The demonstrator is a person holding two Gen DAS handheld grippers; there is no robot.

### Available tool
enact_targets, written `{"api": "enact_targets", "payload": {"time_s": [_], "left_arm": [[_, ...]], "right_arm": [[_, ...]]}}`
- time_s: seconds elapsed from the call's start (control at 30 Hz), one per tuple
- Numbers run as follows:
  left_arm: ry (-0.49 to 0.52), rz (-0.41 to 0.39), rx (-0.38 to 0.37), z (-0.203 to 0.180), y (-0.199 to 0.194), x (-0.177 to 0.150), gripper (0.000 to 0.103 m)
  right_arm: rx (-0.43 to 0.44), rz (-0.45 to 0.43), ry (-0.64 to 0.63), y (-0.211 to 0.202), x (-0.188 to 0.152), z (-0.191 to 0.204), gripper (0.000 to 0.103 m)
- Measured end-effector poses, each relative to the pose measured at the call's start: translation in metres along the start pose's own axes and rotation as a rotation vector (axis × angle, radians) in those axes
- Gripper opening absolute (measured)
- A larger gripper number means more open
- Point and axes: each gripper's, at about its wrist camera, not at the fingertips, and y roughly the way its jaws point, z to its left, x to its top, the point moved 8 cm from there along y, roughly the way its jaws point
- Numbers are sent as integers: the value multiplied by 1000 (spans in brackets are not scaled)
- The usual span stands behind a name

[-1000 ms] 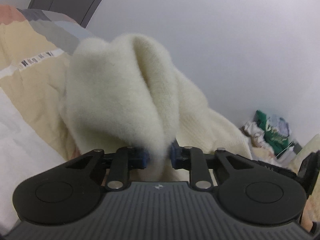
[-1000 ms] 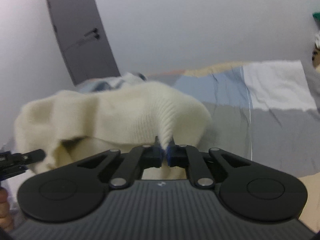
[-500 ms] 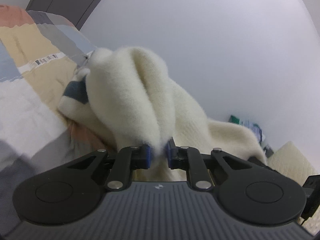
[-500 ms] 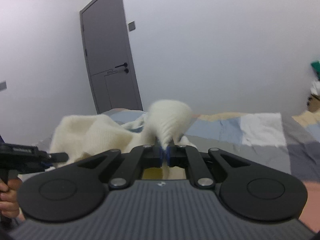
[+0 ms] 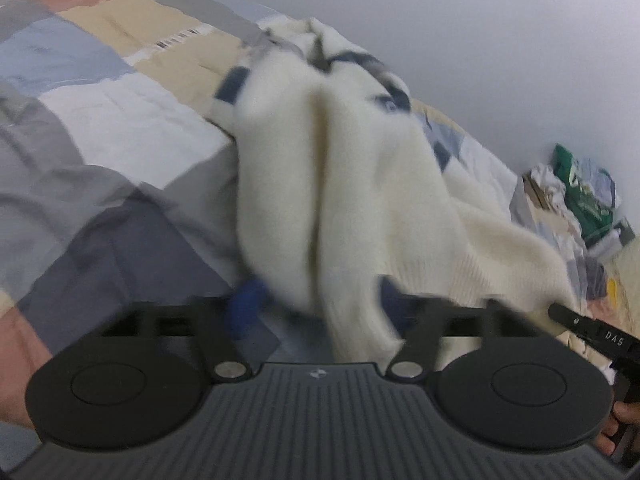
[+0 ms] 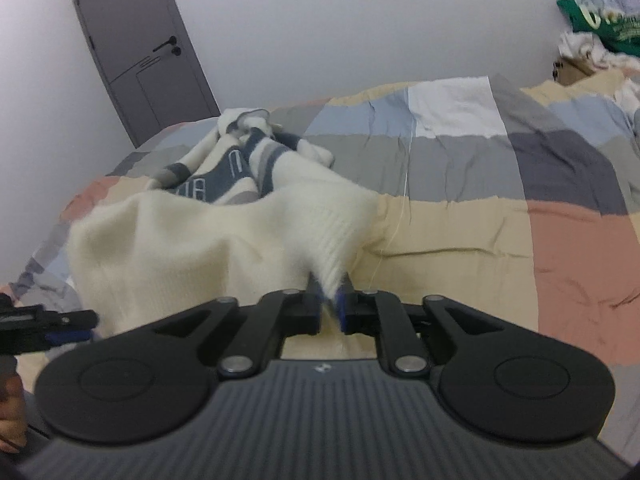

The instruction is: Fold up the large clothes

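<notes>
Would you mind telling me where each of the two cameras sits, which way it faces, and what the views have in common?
Left wrist: sits on the left gripper, looking down along its fingers at the cream sweater on the patchwork bedspread; its jaws have just been opening and stand wide around the hem. The right gripper shows at the right edge.
Right wrist: sits on the right gripper, facing across the bed to the grey door; its jaws have just been opening, hem between them. The left gripper shows at the left edge.
Shared: sweater, bedspread, white wall, clothes pile.

Left gripper jaws motion-blurred
</notes>
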Motion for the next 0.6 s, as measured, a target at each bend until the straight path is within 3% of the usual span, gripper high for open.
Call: {"api": "enact_targets", "payload": {"time_s": [0.03,0.1,0.3,0.43,0.5,0.6], "left_arm": [[-14,-13,-2,7,-6,-1,82],[-49,-49,-20,14,-19,3,83],[-9,-175,47,17,-26,52,85],[18,-164,54,11,4,107,85],[13,-161,16,9,23,133,85],[-6,-141,26,18,55,163,85]], "right_arm": [[-1,3,13,-4,-3,-2,50],[2,-8,44,-7,-1,-5,77],[4,-28,-21,9,36,17,77],[71,-16,-113,49,75,57,76],[95,9,-133,81,96,77,76],[101,50,-177,138,121,104,75]]}}
